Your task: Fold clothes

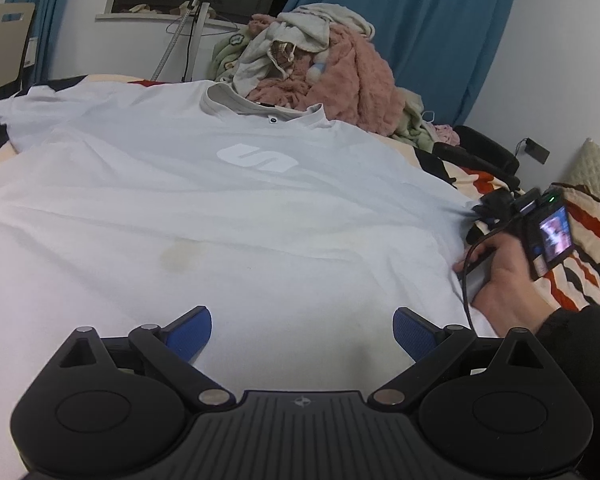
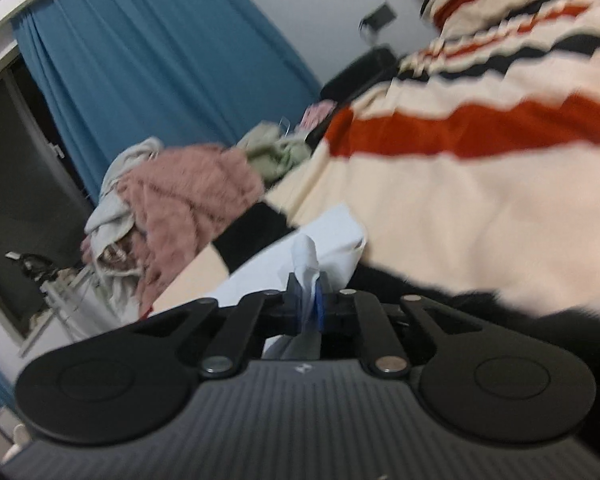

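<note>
A white T-shirt (image 1: 220,208) with a pale logo lies spread flat on the bed, collar at the far side. My left gripper (image 1: 302,330) is open, its blue pads (image 1: 192,334) wide apart just above the shirt's near hem. My right gripper (image 1: 486,210) sits at the shirt's right edge, held by a hand, and pinches the fabric there. In the right wrist view the right gripper (image 2: 308,300) is shut on a bunched fold of the white T-shirt (image 2: 308,256).
A pile of pink, grey and green clothes (image 1: 320,76) sits past the collar. A striped red, black and cream blanket (image 2: 480,128) covers the bed on the right. Blue curtains (image 1: 420,20) hang behind. A chair (image 1: 4,44) stands at far left.
</note>
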`<state>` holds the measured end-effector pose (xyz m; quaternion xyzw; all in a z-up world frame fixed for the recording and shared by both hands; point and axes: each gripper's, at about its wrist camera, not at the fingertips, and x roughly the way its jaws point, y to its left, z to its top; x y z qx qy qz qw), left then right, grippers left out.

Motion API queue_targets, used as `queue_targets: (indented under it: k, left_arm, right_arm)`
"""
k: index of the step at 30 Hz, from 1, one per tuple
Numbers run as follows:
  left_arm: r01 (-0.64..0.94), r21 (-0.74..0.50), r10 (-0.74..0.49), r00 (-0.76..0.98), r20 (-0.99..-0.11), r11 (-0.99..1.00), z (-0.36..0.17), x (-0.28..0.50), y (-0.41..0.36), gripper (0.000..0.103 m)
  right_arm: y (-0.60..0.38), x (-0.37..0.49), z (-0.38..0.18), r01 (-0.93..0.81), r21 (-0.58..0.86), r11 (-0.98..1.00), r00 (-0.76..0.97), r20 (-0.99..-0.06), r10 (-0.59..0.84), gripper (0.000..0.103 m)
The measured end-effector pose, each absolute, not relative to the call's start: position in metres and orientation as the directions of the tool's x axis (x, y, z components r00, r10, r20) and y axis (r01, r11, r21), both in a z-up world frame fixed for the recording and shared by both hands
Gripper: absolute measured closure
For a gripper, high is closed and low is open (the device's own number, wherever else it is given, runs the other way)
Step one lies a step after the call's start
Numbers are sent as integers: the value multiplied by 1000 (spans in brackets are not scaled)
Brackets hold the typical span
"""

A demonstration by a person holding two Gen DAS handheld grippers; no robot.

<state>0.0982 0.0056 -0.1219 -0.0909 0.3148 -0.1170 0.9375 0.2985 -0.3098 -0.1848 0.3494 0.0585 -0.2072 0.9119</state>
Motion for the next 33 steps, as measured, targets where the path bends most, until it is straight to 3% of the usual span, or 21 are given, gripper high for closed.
queue_targets:
  k: [6, 9, 10, 11, 13, 19, 23, 33]
  left_arm:
    - [231, -186, -295, 805, -514, 955, -111, 84, 2, 5]
    - [237, -178, -295, 820, -490, 955, -103, 76, 6, 5]
    - [231, -184, -293, 824, -486, 955, -101, 74, 8, 5]
    - [223, -194, -291, 827, -482, 955, -99, 73, 11, 5]
    - [207, -215, -287, 831, -477, 954, -94, 70, 18, 5]
    - [184, -267, -291, 844, -450, 946, -83, 60, 35, 5]
    - [181, -270, -291, 843, -452, 946, -83, 61, 36, 4]
    - [146, -304, -289, 814, -505, 941, -93, 72, 39, 5]
  right_arm:
    - [-307, 274, -144, 448, 588, 673, 893, -255, -372, 94]
    - [-313, 256, -140, 409, 634, 656, 913, -280, -298, 89]
    - [-316, 250, -143, 399, 655, 642, 917, -290, -274, 78]
    - [-318, 243, -146, 390, 675, 626, 921, -299, -251, 53]
    - [-324, 231, -151, 369, 717, 591, 928, -314, -198, 25]
    - [-321, 235, -183, 212, 886, 413, 956, -276, 102, 24]
    - [-305, 252, -197, 277, 818, 504, 932, -357, 67, 27]
    - [-314, 305, -213, 165, 789, 591, 980, -197, -11, 28]
